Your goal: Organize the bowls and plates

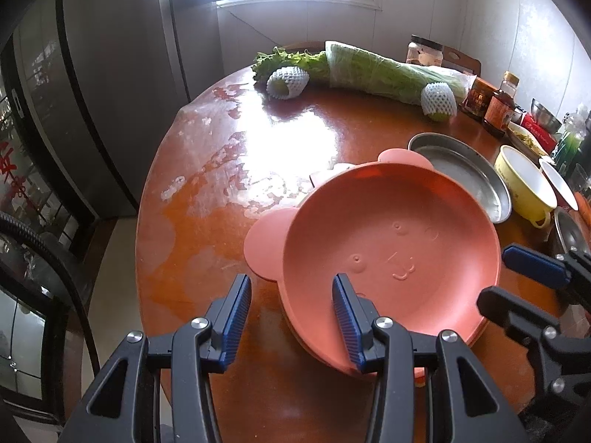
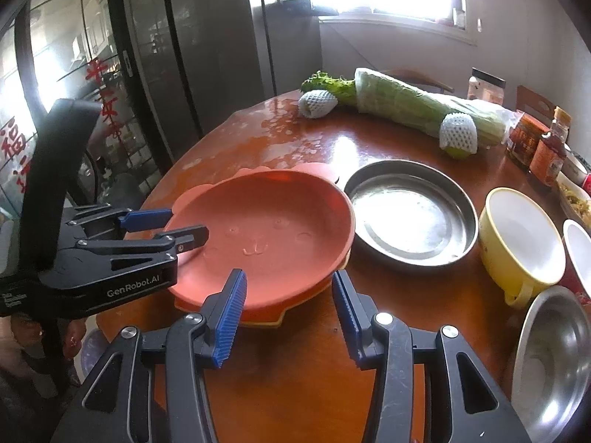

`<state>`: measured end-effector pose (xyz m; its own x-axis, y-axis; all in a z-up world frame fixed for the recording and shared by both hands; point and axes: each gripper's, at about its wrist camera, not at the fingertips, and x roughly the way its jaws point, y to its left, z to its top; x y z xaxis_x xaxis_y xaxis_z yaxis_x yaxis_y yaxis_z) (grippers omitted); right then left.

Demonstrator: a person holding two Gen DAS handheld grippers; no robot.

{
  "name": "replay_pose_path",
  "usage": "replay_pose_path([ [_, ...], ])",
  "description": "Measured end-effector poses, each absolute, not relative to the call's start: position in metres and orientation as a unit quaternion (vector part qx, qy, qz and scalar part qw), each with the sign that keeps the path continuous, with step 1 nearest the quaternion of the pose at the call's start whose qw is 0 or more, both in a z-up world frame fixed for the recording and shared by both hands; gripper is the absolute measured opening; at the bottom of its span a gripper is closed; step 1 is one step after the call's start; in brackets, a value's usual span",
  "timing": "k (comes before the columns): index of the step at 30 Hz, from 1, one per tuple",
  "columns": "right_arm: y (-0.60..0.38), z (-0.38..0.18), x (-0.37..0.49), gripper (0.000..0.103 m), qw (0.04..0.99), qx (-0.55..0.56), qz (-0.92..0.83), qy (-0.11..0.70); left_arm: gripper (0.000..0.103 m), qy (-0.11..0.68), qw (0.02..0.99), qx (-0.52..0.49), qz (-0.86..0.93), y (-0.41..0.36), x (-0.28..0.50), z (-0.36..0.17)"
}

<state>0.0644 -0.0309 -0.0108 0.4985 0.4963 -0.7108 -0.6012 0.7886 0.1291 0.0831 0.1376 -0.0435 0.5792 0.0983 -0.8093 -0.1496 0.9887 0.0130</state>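
A pink bear-faced plate (image 1: 391,251) (image 2: 266,236) lies on top of a small stack of orange and yellow plates at the near left of the round wooden table (image 2: 295,387). My left gripper (image 1: 291,295) (image 2: 188,225) is open astride the plate's left rim, one finger over the inside and one outside, with neither pad pressing. My right gripper (image 2: 290,308) (image 1: 493,277) is open at the stack's near edge, which sits between its fingers. To the right lie a shallow steel plate (image 2: 410,214) (image 1: 461,170), a yellow bowl (image 2: 495,258) (image 1: 517,199), a white bowl (image 2: 580,254) and a steel bowl (image 2: 554,361).
Wrapped greens (image 2: 413,107) and two fruits in white foam nets (image 2: 317,103) (image 2: 458,134) lie at the back of the table. Jars and bottles (image 2: 546,155) crowd the right edge. A tall grey fridge (image 2: 207,55) stands beyond the left edge. A person's hand (image 2: 22,328) holds the left gripper.
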Motion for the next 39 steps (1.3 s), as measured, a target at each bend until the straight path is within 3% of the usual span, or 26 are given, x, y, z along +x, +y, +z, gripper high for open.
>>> replay_pose_path([
  [20,-0.071,-0.005,0.1,0.054,0.879,-0.049,0.266,0.392,0.047,0.454,0.887,-0.046,0.073,0.16,0.098,-0.042],
  [31,-0.065,-0.021,0.138,0.054,0.873,-0.07,0.245,0.415,0.047,0.415,0.906,-0.083,0.018,0.151,0.09,-0.004],
  [39,-0.06,-0.029,0.158,0.054,0.856,-0.051,0.265,0.441,0.047,0.438,0.892,-0.094,0.059,0.173,0.105,-0.022],
])
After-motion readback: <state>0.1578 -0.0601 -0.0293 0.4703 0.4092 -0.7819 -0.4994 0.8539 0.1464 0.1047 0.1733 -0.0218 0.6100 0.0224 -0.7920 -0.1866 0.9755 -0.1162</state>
